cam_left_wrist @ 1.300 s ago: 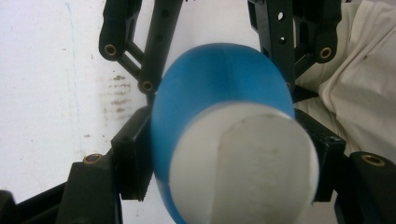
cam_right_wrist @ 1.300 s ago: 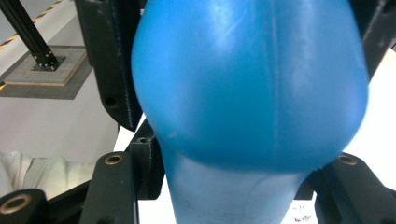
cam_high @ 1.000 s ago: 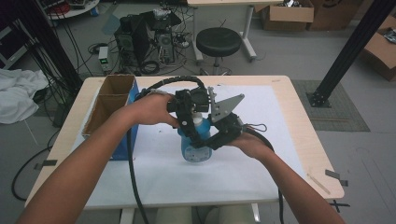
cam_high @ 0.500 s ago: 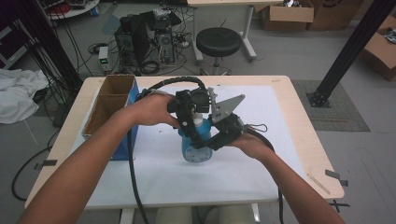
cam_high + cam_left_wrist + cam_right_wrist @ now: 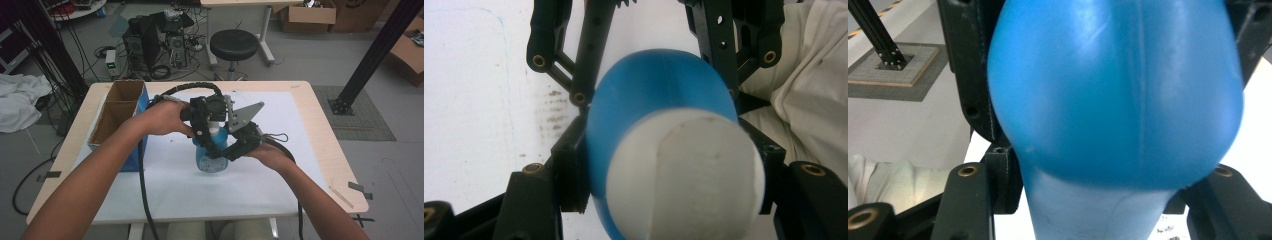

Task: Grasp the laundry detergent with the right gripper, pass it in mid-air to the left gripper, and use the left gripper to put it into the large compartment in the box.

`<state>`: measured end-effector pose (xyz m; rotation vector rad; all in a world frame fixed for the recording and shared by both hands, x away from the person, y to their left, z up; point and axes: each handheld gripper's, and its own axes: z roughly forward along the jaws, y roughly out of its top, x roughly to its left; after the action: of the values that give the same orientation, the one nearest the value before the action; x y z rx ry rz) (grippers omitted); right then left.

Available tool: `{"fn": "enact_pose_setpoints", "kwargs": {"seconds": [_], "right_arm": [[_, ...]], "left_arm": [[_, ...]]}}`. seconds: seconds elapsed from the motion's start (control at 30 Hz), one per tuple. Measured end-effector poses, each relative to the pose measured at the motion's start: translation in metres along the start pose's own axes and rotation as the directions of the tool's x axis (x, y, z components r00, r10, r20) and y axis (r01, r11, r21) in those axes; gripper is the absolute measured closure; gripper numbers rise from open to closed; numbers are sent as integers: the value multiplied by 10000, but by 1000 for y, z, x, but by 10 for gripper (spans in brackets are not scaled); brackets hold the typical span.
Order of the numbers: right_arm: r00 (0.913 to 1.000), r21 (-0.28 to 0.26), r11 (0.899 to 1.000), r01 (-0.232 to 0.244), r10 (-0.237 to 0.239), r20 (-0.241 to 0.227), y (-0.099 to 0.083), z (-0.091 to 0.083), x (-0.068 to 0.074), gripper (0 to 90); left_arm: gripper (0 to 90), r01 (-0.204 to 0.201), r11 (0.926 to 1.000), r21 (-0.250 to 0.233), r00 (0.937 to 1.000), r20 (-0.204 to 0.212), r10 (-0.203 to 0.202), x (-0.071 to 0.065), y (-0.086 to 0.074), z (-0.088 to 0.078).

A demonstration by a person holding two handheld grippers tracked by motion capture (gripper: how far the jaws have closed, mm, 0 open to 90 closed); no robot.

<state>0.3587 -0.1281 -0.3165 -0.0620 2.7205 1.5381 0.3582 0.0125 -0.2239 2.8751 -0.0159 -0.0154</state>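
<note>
Leftmost on the white-covered table (image 5: pixel 165 195) stands an open cardboard box (image 5: pixel 116 116) with blue sides. Just right of it, the left gripper (image 5: pixel 206 131) comes down from above onto a blue bottle (image 5: pixel 210 159) standing upright near the table's middle; its jaws are clamped on the bottle's white cap (image 5: pixel 684 172), one black pad (image 5: pixel 571 167) pressed against each side. Next, the right gripper (image 5: pixel 235 149) reaches in level from the right, its jaws closed around the bottle's blue body (image 5: pixel 1113 95) lower down, having just eased a touch wider with the bottle between them.
</note>
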Motion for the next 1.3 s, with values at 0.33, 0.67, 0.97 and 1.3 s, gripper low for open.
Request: {"fn": "enact_pose_setpoints", "kwargs": {"seconds": [0.33, 0.67, 0.97, 1.3], "right_arm": [[9994, 157, 9994, -311, 309, 165, -9, -5, 0, 281], [9921, 417, 9932, -1085, 1056, 677, -22, -25, -1, 179], [9829, 1334, 9790, -1544, 1385, 1212, -34, -61, 3, 166], [9654, 2960, 9260, -2344, 1858, 1831, -39, -100, 2, 156]], "left_arm": [[381, 229, 9997, -59, 9997, -52, -230, 2, -6, -5], [381, 583, 9983, -6, 9982, -168, -583, 3, -14, -12], [380, 1660, 9860, 140, 9829, -830, -1643, 11, -20, -29], [380, 3353, 9420, -152, 9260, -1789, -3325, 20, -23, -53]]}}
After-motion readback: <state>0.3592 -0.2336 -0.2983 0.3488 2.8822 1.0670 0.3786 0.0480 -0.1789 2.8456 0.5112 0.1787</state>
